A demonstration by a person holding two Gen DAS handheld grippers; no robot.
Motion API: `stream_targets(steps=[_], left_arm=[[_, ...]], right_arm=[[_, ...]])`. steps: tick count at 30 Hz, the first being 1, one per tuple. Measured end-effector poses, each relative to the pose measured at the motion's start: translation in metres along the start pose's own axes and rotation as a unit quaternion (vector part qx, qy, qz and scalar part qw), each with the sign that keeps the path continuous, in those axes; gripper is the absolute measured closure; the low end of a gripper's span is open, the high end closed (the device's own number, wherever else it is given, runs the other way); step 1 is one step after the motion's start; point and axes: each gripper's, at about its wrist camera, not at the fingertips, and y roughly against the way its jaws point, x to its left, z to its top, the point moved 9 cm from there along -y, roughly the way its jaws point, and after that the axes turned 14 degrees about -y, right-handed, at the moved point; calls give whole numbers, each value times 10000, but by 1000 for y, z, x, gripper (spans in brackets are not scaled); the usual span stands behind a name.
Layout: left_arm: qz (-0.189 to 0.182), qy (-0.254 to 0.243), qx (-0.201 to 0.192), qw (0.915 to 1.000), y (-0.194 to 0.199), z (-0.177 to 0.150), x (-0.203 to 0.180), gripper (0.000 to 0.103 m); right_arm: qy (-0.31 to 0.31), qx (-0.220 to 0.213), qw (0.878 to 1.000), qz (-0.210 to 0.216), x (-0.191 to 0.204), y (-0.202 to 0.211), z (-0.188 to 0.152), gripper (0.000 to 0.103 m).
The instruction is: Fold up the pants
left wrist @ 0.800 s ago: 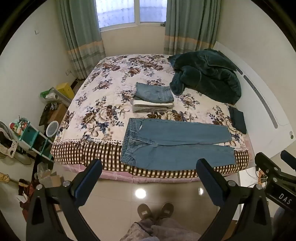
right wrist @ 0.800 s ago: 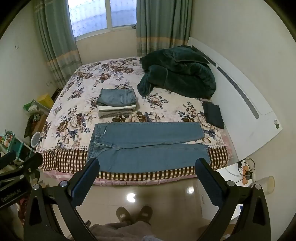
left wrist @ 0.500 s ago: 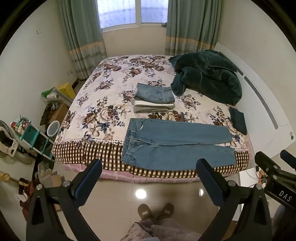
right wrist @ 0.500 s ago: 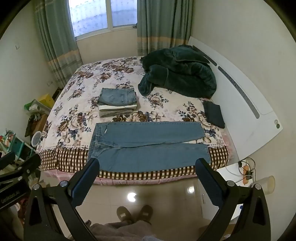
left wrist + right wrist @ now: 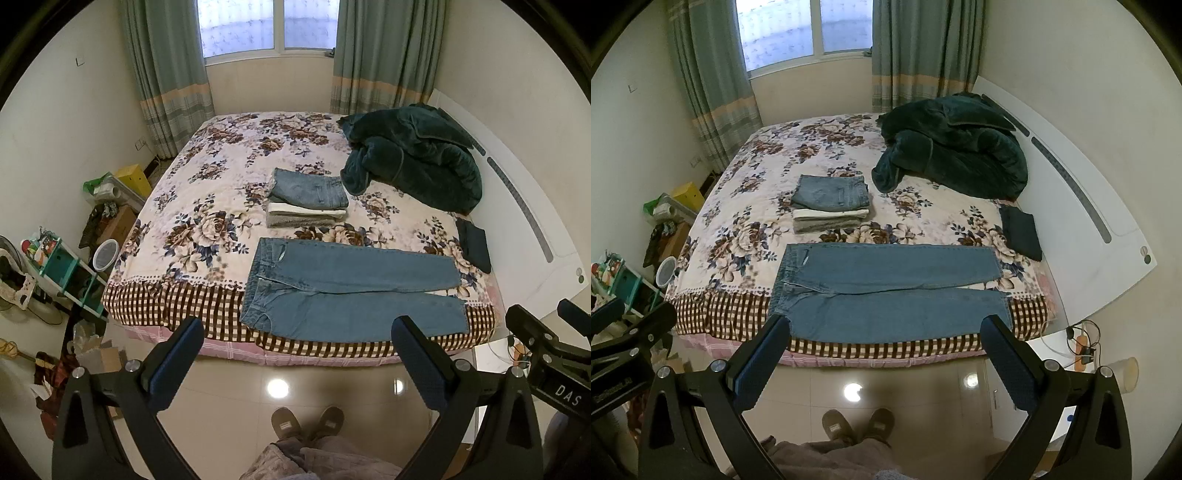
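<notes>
A pair of blue jeans (image 5: 347, 288) lies flat along the near edge of the bed, waistband to the left, legs to the right, slightly apart; it also shows in the right wrist view (image 5: 886, 291). My left gripper (image 5: 297, 363) is open and empty, held above the floor in front of the bed, well short of the jeans. My right gripper (image 5: 882, 363) is also open and empty, at a similar distance. The right gripper's body shows at the right edge of the left wrist view (image 5: 546, 354).
A stack of folded clothes (image 5: 308, 203) sits mid-bed behind the jeans. A dark green blanket (image 5: 413, 155) is heaped at the back right. A small dark folded item (image 5: 474, 249) lies by the white headboard (image 5: 532, 236). Cluttered shelves (image 5: 62, 266) stand left. My slippered feet (image 5: 306, 421) are on glossy tile.
Both views have shifted slightly: the bed and jeans sit a little lower in frame and a touch closer. Both grippers stay open. The jeans have not moved.
</notes>
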Motion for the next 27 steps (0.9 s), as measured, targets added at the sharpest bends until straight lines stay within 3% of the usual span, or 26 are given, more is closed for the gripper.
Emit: stream_targets(steps=[27], left_arm=[[7, 16, -37, 10000, 0, 5, -4, 0]], right_arm=[[25, 19, 10000, 37, 7, 4, 4, 0]])
